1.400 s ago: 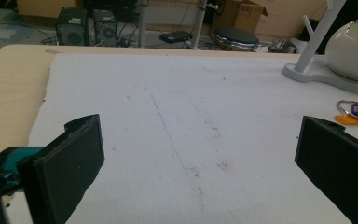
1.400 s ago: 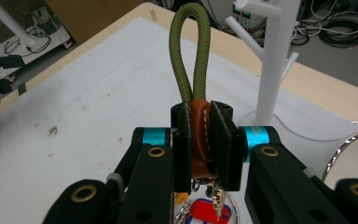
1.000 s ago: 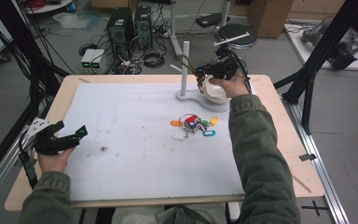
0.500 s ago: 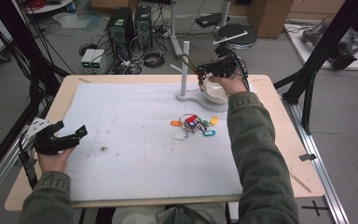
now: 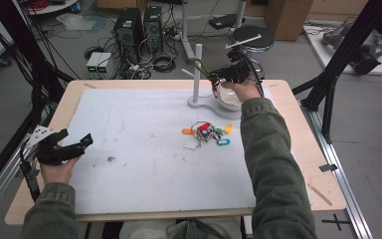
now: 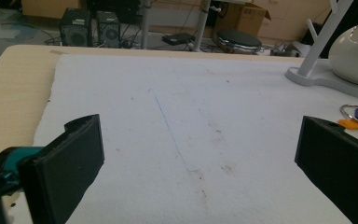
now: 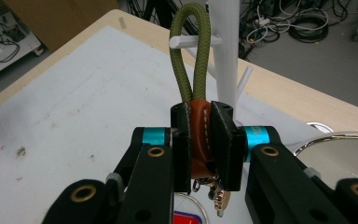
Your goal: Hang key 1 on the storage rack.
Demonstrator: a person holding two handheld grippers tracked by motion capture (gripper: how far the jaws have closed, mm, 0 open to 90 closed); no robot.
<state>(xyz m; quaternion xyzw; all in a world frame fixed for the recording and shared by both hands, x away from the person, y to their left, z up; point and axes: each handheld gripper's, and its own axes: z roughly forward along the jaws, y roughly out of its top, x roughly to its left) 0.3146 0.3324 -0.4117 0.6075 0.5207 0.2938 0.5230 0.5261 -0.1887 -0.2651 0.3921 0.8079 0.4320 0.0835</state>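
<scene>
High view: my right hand-held gripper (image 5: pixel 218 78) hangs over the far right of the bench (image 5: pixel 298 149), its jaws clamped on the brown leather tab (image 7: pixel 198 135) of a keychain whose olive cord loop (image 7: pixel 189 51) stands upright. Seen in the right gripper view, the loop's top sits at the level of a short white peg (image 7: pixel 193 41) on the white peg stand (image 5: pixel 197 69), the cord crossing in front of the peg; whether it touches I cannot tell. Metal keys (image 7: pixel 218 198) dangle below the jaws. The stand's post rises just beside the loop, and a shiny white bowl (image 5: pixel 227 99) sits on the stand's base directly under my wrist, so room there is tight. My right forearm, in a green sleeve (image 5: pixel 268 164), stretches from the near edge across the right side of the white mat (image 5: pixel 144 149), passing just beside a heap of coloured key tags (image 5: pixel 206 132).

My left hand-held gripper (image 5: pixel 74 147) rests low at the mat's left edge, near the bench's near left corner, pointing across the mat with its 2 jaws wide apart and nothing between them. The left gripper view shows a broad, bare stretch of mat ahead of it.
</scene>
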